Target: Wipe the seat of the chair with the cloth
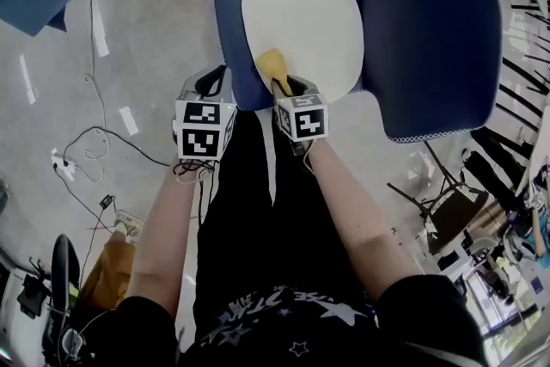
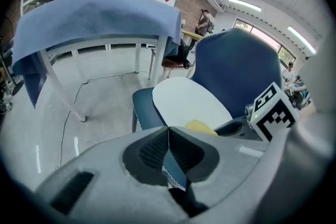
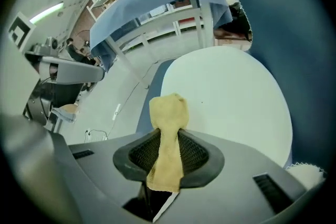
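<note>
Right gripper clamps the yellow cloth, seemingly soft and light, mid-length over the chair seat. Left gripper clenched, empty.

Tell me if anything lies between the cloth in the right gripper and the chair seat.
Nothing visible. The right gripper grips the yellow cloth at the white seat's near edge; the seat is bare.

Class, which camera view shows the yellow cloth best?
The right gripper view: the cloth fills the centre, pinched between the right gripper's jaws. The head view shows a small tuft; the left gripper view, a sliver.
</note>
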The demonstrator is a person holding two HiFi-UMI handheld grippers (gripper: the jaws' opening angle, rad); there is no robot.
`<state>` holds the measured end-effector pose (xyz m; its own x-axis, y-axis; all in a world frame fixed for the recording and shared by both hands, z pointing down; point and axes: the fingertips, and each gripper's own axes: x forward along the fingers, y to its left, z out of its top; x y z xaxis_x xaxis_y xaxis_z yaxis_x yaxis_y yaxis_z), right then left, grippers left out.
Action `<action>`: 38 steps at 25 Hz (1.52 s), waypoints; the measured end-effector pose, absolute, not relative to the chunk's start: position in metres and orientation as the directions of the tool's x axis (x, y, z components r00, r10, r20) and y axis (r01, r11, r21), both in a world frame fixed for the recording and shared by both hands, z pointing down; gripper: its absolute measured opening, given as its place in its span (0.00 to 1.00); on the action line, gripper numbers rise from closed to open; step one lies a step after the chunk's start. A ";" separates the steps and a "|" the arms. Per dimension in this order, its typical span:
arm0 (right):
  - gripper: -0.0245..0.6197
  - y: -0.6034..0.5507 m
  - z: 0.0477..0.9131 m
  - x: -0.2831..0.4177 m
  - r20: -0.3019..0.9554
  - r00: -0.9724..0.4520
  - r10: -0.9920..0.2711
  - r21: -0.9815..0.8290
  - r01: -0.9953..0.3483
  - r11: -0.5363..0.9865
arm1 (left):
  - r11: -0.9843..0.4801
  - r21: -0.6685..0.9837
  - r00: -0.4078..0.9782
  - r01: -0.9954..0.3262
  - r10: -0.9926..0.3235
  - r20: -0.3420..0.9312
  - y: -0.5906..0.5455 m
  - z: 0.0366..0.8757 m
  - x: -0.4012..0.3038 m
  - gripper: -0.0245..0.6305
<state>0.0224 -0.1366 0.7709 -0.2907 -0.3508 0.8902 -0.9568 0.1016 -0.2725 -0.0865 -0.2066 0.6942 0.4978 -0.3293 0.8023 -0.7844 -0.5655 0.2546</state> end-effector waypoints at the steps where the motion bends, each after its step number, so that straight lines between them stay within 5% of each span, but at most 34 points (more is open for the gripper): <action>1: 0.20 -0.136 0.775 0.021 0.892 -0.294 -0.343 -0.272 -0.956 0.111 | -0.566 0.249 0.494 -0.785 -0.330 0.805 -0.205 0.695 -0.088 0.07; 9: 0.20 -0.129 0.790 0.049 0.906 -0.249 -0.343 -0.205 -0.965 0.161 | -0.518 0.252 0.461 -0.818 -0.326 0.825 -0.184 0.708 -0.097 0.07; 22: 0.20 -0.115 0.792 0.191 0.930 0.024 -0.367 -0.016 -0.994 -0.107 | -0.569 0.261 0.496 -0.779 -0.307 0.812 -0.162 0.695 -0.019 0.07; 31: 0.20 -0.104 0.782 0.223 0.922 0.143 -0.359 0.059 -0.970 -0.237 | -0.567 0.255 0.488 -0.784 -0.308 0.817 -0.153 0.695 -0.004 0.07; 38: 0.20 -0.094 0.766 0.140 0.900 -0.116 -0.421 -0.139 -0.990 -0.025 | -0.528 0.253 0.469 -0.811 -0.327 0.820 -0.147 0.695 -0.012 0.07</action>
